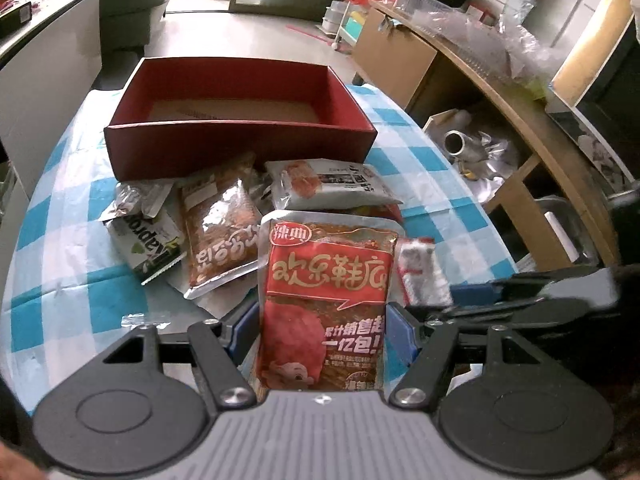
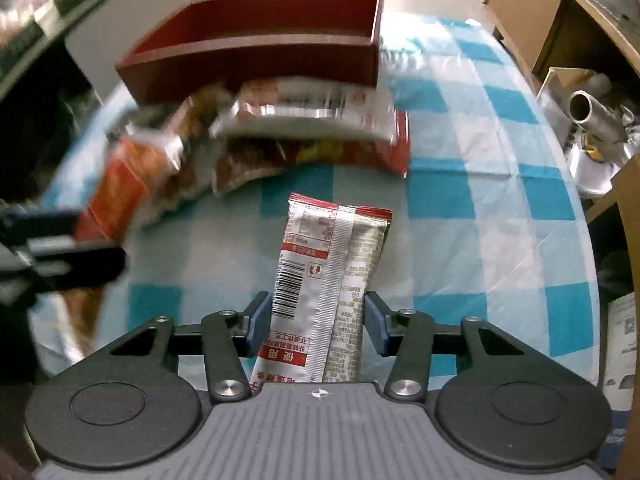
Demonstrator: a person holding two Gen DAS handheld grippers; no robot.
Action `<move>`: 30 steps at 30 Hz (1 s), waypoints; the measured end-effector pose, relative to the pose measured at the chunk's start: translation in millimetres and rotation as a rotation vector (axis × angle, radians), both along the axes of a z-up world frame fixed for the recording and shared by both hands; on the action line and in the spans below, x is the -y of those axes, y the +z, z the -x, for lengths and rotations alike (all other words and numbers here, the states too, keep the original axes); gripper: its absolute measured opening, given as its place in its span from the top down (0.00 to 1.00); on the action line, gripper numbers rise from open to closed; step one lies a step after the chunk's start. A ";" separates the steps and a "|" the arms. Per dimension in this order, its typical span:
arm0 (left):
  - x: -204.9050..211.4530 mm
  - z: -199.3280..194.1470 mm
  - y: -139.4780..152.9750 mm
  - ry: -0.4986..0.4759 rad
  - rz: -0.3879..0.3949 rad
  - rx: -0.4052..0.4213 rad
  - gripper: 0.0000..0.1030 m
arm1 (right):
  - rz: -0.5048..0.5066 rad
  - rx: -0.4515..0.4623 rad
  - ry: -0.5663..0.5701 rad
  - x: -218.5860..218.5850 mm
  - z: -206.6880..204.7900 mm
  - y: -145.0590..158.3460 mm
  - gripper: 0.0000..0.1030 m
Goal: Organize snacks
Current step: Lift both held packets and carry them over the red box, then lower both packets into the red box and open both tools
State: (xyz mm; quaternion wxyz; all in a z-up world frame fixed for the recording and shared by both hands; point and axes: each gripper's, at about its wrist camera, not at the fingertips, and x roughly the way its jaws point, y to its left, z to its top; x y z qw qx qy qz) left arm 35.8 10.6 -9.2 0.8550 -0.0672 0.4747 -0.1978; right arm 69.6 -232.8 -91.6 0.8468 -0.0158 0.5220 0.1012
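Place: you are working in a lived-in home.
Signs: checked tablecloth (image 1: 404,128), sofa (image 1: 132,4), cluttered wooden shelf (image 1: 516,92).

A red spicy-snack packet (image 1: 326,304) with yellow Chinese letters is standing upright before the pile. Behind it, a brown clear packet (image 1: 220,232), a green-white packet (image 1: 146,246) and a white pouch (image 1: 328,182) are lying against the empty red box (image 1: 240,148). A silver-red packet (image 2: 324,292) is showing its barcode side.

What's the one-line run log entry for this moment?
left tool: shut on red snack packet | right tool: around white packet, grip unclear | red box: no snacks visible
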 end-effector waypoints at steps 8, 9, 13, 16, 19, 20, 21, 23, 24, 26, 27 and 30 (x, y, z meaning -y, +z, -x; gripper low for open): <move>0.5 -20.5 19.9 0.054 -0.008 0.078 0.41 | -0.127 0.117 -0.020 7.8 -9.9 39.6 0.44; -0.3 -24.2 21.0 0.065 -0.012 0.082 0.41 | -0.143 0.135 -0.019 7.6 -15.3 43.5 0.44; -5.0 -47.6 27.4 0.121 -0.021 0.100 0.41 | -0.198 0.191 -0.005 5.4 -39.6 52.9 0.44; -7.4 -65.6 31.8 0.155 -0.031 0.118 0.41 | -0.227 0.218 0.015 0.7 -60.9 54.8 0.44; -7.0 -89.0 33.7 0.183 -0.043 0.131 0.41 | -0.256 0.231 0.019 -3.2 -82.7 55.1 0.44; -6.6 -96.6 33.7 0.190 -0.048 0.135 0.41 | -0.260 0.234 0.018 -4.2 -89.9 54.5 0.44; -6.5 -104.8 34.0 0.197 -0.054 0.139 0.41 | -0.265 0.236 0.020 -5.3 -97.5 54.1 0.44; -6.9 -122.0 33.8 0.215 -0.061 0.145 0.41 | -0.267 0.240 0.025 -7.6 -112.3 53.3 0.44; -6.8 -130.7 34.1 0.222 -0.064 0.147 0.41 | -0.261 0.243 0.029 -9.2 -120.7 53.5 0.44; -6.0 -147.1 34.9 0.230 -0.071 0.158 0.41 | -0.254 0.251 0.028 -11.9 -133.6 55.7 0.44; -5.7 -154.4 35.1 0.234 -0.078 0.165 0.41 | -0.252 0.255 0.028 -13.3 -141.0 56.6 0.44; -5.0 -174.2 32.7 0.246 -0.112 0.189 0.41 | -0.239 0.267 0.024 -18.3 -163.5 57.1 0.44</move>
